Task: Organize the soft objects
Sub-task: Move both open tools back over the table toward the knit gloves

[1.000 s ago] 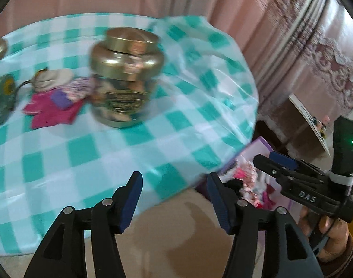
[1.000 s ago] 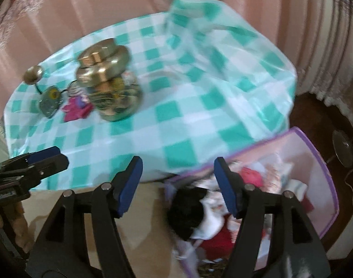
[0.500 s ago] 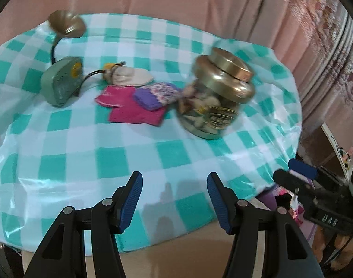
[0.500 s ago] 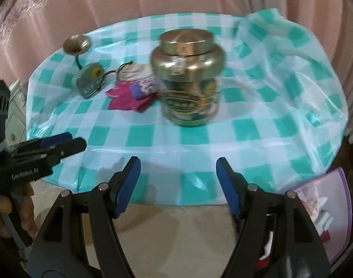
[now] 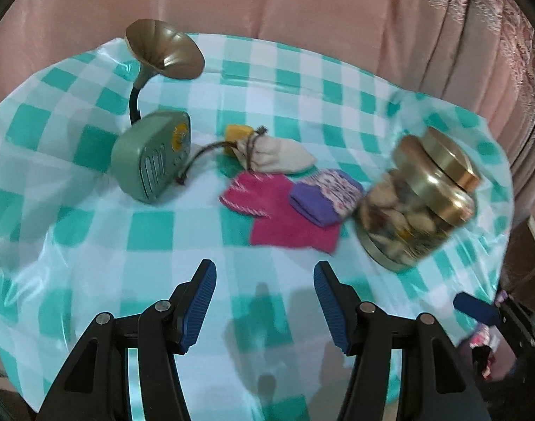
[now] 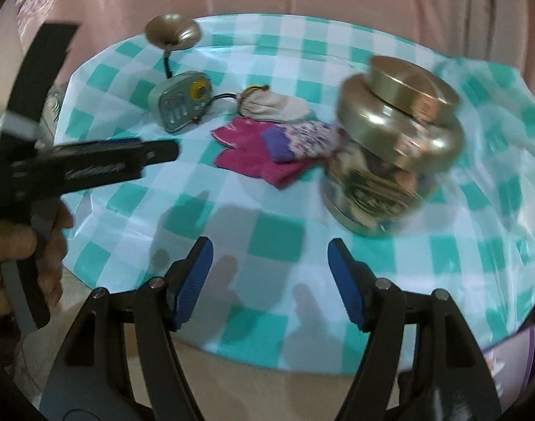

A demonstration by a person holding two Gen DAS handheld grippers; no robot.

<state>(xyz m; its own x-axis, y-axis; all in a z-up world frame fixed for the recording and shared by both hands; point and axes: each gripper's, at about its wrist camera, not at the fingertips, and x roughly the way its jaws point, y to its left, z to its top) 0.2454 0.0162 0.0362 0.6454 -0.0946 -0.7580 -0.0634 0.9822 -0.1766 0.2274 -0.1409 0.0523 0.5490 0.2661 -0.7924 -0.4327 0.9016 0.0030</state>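
2 grippers hang over the near edge of a round table point(image 5: 74, 231) covered in a green-and-white checked cloth, both tilted down toward it. The left gripper point(image 5: 264, 301) has its blue pads spread about halfway apart with only bare cloth showing between them; it grips nothing. The right gripper point(image 6: 270, 280) also stands apart, a little wider, and is equally empty. In the right wrist view the left gripper point(image 6: 162, 151) reaches in from the left edge, blurred, with a hand point(image 6: 25, 259) wrapped round its handle.

The soft things lie together near the middle of the table. 1 pink cloth point(image 5: 285, 215) lies flat, and a purple patterned sock point(image 5: 325, 198) rests on its right corner, just beside a glass jar point(image 5: 418, 207) with a gold lid. The jar holds mixed small items that are too blurred to name. Behind the pink cloth sits a cream drawstring pouch point(image 5: 278, 156), touching the cloth's far edge, with something yellow point(image 5: 237, 131) at its neck. A cord runs from the pouch toward a small green radio point(image 5: 151, 161), which stands to the left with a brass horn point(image 5: 164, 51) rising from it on a curved black stem. Pink curtains point(image 5: 302, 10) hang behind the table.
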